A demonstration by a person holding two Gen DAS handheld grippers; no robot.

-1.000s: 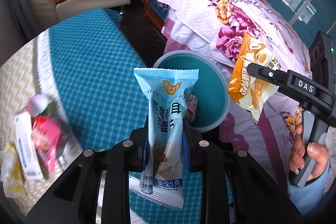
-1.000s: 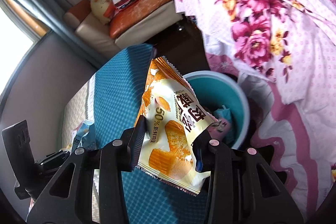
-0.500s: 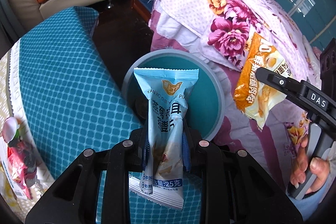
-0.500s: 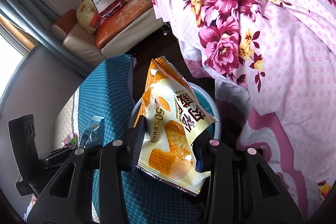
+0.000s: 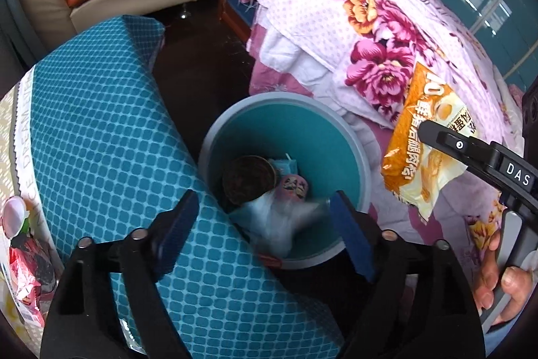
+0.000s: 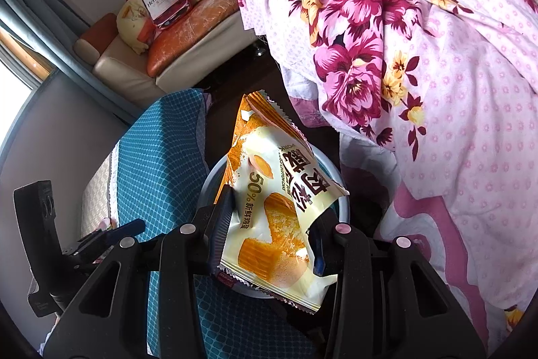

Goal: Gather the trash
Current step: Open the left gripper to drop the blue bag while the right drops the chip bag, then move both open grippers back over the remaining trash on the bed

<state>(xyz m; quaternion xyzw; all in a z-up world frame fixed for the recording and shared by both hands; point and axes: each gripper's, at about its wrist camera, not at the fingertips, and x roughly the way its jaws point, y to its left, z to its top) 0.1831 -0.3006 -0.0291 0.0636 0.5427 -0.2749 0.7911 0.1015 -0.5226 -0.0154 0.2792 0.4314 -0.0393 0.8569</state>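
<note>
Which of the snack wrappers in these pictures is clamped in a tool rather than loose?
The orange-and-cream cake wrapper, pinched in the right tool above the bin. The pale blue wrapper is a blur falling free between the left tool's just-opened jaws.

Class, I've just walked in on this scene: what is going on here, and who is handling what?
A person is clearing snack wrappers into a teal bin between a blue-covered table and a bed. The left gripper, its jaws having just been opening, stands open above the bin, and a pale blue wrapper, blurred, is dropping in. The right gripper is shut on an orange and cream snack packet, held over the bin, not yet released.
</note>
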